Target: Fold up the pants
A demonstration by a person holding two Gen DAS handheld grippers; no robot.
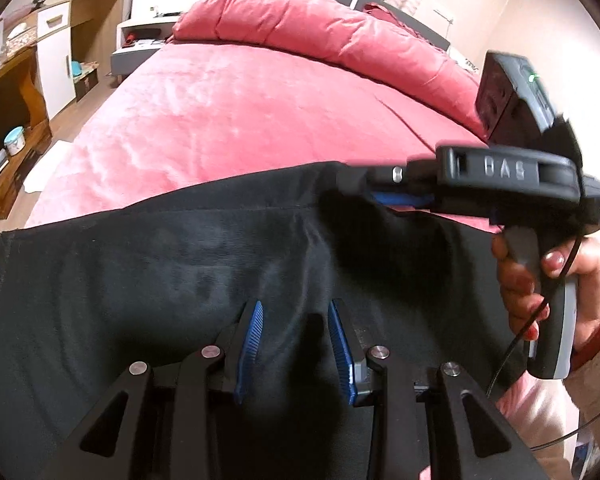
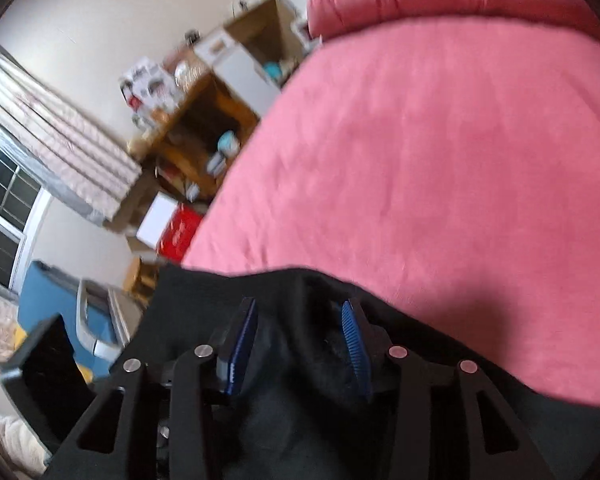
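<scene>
Black pants lie spread across the near part of a pink bed. My left gripper hovers over the pants with its blue-padded fingers apart and nothing between them. My right gripper shows in the left wrist view at the pants' far edge, its jaws narrow; its grip is hidden there. In the right wrist view the right gripper has its fingers apart with black pants fabric bunched between and under them at the edge against the pink bed.
A pink duvet roll lies at the head of the bed. Wooden shelves and a white cabinet stand left of the bed. A red box and a blue object sit on the floor beside it.
</scene>
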